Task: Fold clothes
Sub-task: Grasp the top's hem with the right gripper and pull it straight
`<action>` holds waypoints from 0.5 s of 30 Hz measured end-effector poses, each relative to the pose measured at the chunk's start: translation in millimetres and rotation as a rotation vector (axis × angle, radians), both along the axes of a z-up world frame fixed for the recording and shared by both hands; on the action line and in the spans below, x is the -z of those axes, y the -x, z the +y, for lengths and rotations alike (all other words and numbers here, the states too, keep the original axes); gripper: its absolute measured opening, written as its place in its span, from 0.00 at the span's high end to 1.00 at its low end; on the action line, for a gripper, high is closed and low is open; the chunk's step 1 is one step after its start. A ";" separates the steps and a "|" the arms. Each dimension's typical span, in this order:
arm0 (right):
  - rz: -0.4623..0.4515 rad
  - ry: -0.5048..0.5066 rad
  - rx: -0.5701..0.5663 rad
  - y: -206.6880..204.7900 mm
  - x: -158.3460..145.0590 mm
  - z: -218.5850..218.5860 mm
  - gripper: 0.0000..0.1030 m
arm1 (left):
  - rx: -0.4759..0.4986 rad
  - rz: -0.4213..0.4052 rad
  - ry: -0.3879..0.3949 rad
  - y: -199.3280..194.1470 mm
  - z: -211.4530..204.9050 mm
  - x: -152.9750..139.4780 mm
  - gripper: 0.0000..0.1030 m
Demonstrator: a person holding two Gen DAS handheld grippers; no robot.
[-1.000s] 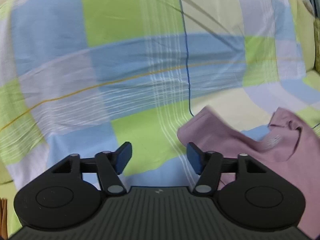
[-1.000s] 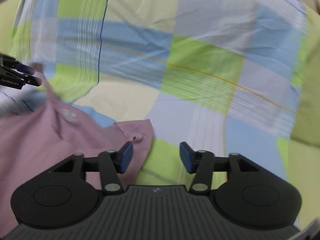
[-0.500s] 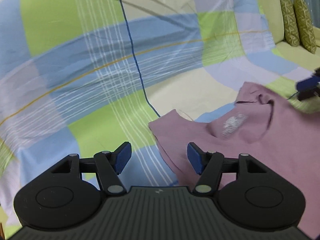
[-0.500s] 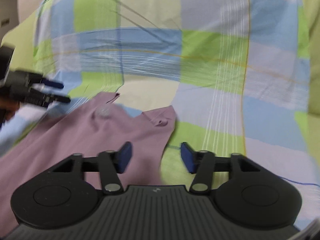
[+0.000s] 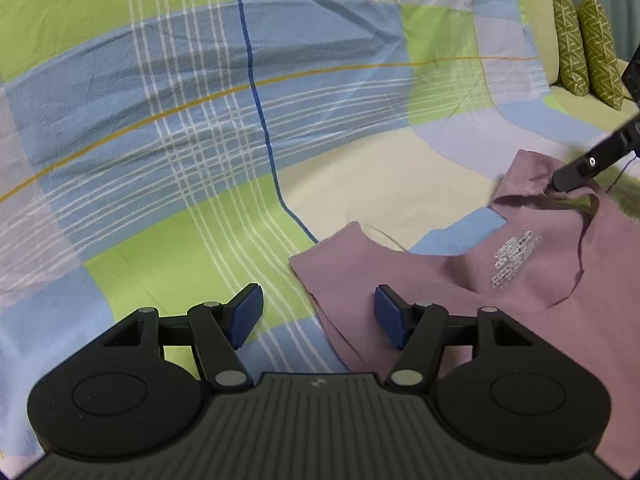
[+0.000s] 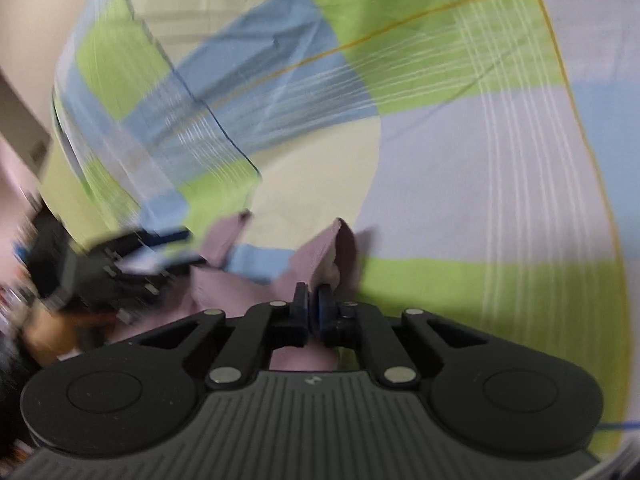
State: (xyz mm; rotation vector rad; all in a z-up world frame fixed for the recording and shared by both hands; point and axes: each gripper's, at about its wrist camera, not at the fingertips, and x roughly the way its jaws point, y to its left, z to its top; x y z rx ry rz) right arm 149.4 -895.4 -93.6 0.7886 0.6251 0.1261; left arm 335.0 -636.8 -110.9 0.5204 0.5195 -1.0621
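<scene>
A mauve T-shirt (image 5: pixel 500 280) with a pale chest print lies crumpled on the checked sheet (image 5: pixel 200 120). My left gripper (image 5: pixel 318 318) is open just above the shirt's near corner. The cloth edge lies between its blue pads (image 5: pixel 390 322) without being pinched. My right gripper (image 6: pixel 313 300) is closing its jaws on a raised fold of the shirt (image 6: pixel 332 248), pads pressed on the cloth. The left wrist view shows the right gripper (image 5: pixel 576 170) at the shirt's far edge near the collar. The left gripper (image 6: pixel 132 252) appears blurred in the right wrist view.
The bed's sheet (image 6: pixel 440 160) is checked green, blue and cream. Two green patterned cushions (image 5: pixel 584 44) stand at the far right. A pale wall (image 6: pixel 24 40) borders the bed on the left of the right wrist view.
The right gripper swung over, rolled and shut on the shirt's edge, lifting a fold. The left gripper dropped closer to the shirt's near corner and stayed open.
</scene>
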 end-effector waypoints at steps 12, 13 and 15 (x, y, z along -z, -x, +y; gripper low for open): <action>-0.201 -0.055 0.174 -6.4 -7.4 -8.8 0.95 | 0.012 -0.020 0.016 -3.2 -4.2 -2.9 0.37; -0.228 -0.038 0.214 -2.1 -11.9 -12.4 0.95 | 0.012 -0.016 0.017 -5.7 -6.1 -2.7 0.37; -0.254 0.024 0.267 2.7 -18.6 -18.9 0.95 | 0.021 -0.015 0.011 -7.1 -8.6 -1.1 0.37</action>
